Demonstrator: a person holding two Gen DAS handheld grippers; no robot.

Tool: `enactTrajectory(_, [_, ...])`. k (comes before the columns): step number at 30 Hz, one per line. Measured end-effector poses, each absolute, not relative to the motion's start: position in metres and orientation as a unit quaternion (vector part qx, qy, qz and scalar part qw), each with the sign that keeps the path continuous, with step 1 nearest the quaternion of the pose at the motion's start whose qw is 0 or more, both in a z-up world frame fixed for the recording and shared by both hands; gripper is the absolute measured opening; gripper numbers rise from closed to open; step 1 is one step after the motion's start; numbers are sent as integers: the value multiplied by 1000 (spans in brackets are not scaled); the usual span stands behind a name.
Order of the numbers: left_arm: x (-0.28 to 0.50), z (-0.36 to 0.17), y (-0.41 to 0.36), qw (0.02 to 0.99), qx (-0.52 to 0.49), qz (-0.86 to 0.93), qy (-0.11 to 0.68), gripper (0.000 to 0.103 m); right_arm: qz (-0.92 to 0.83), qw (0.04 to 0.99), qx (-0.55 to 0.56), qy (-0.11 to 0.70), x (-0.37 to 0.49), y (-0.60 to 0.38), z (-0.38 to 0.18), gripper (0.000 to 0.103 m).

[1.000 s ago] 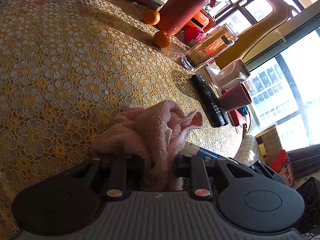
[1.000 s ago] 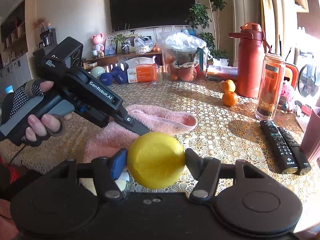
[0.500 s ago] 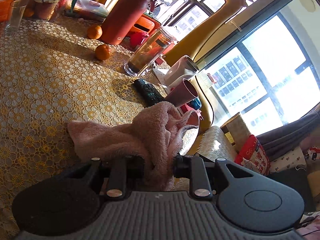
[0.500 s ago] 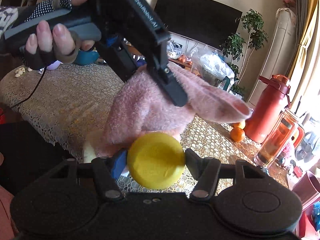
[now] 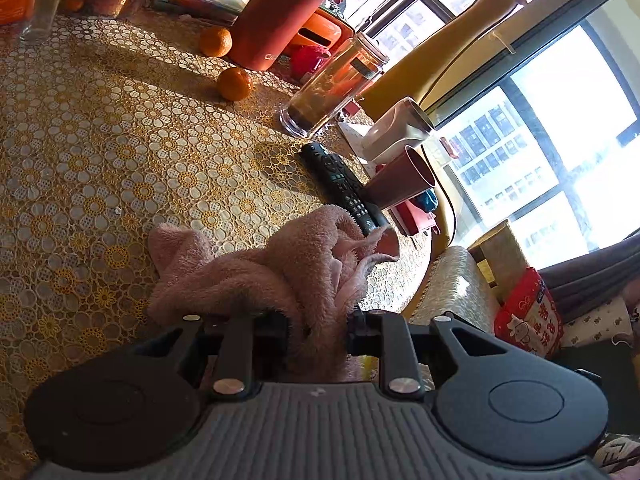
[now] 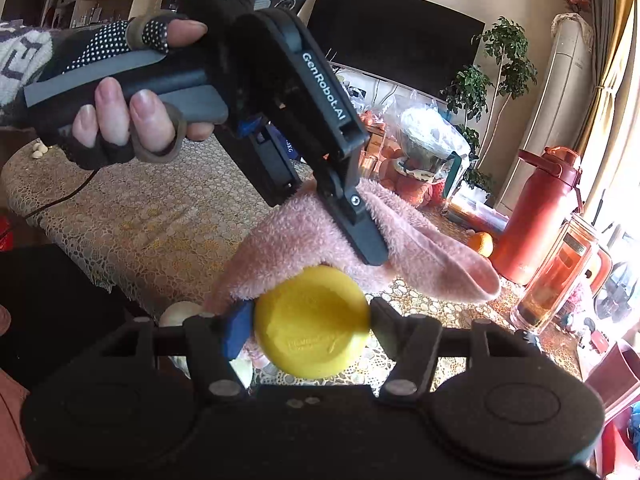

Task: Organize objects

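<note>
Left wrist view: the left tool (image 5: 318, 330) looks across a worktop (image 5: 100, 152) under a gold floral lace cover toward sunlit windows; only here do a black remote (image 5: 340, 182), a maroon cup (image 5: 400, 184) lying on its side beside it and a clear drinking glass (image 5: 42, 10) at the far edge show plainly
Right wrist view: only here are the gloved hand (image 6: 116, 92) on the left tool's grip, the wall television (image 6: 394, 46), a potted tree (image 6: 492, 80) and a plastic-wrapped basket of fruit (image 6: 424, 148) seen
Seen in both: a red flask (image 5: 276, 12) (image 6: 540, 216), a tall glass tea bottle (image 5: 332, 84) (image 6: 560, 276) and an orange (image 5: 235, 84) (image 6: 480, 244) on the worktop
Left tool: fingers nearly closed, clamped on a bunched pink towel (image 5: 280, 268); in the right wrist view this tool (image 6: 370, 246) angles downward with the towel (image 6: 420, 248) draped from it above the worktop (image 6: 132, 216), one end trailing toward the tea bottle
Right tool: the right tool (image 6: 310, 322) is partly open, pinching a yellow disc-shaped lid (image 6: 312, 320) by its edges between a blue-padded finger and a black one
Where things are: the towel hangs just behind and above the yellow lid, near the worktop's front edge; whether they touch cannot be told
</note>
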State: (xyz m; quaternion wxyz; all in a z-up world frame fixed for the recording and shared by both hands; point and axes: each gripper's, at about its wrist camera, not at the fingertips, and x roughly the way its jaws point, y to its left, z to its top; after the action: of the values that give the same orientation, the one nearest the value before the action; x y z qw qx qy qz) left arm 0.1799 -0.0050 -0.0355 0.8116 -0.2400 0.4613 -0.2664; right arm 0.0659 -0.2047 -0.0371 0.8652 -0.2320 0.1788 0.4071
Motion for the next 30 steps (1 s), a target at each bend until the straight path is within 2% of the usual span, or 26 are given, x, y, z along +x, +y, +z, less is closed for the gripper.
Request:
enactTrajectory(14, [193, -63, 22, 813, -263, -207, 477, 24, 402, 880, -140, 209, 85, -217, -33, 62])
enactTrajectory(22, [189, -71, 38, 817, -265, -171, 483, 24, 400, 881, -133, 216, 91, -216, -30, 62])
enactTrajectory(26, [181, -61, 47, 821, -286, -174, 462, 24, 394, 882, -96, 240, 103, -219, -26, 62])
enactTrajectory(30, [174, -32, 41, 827, -293, -207, 433, 24, 396, 882, -105, 235, 102, -217, -26, 62])
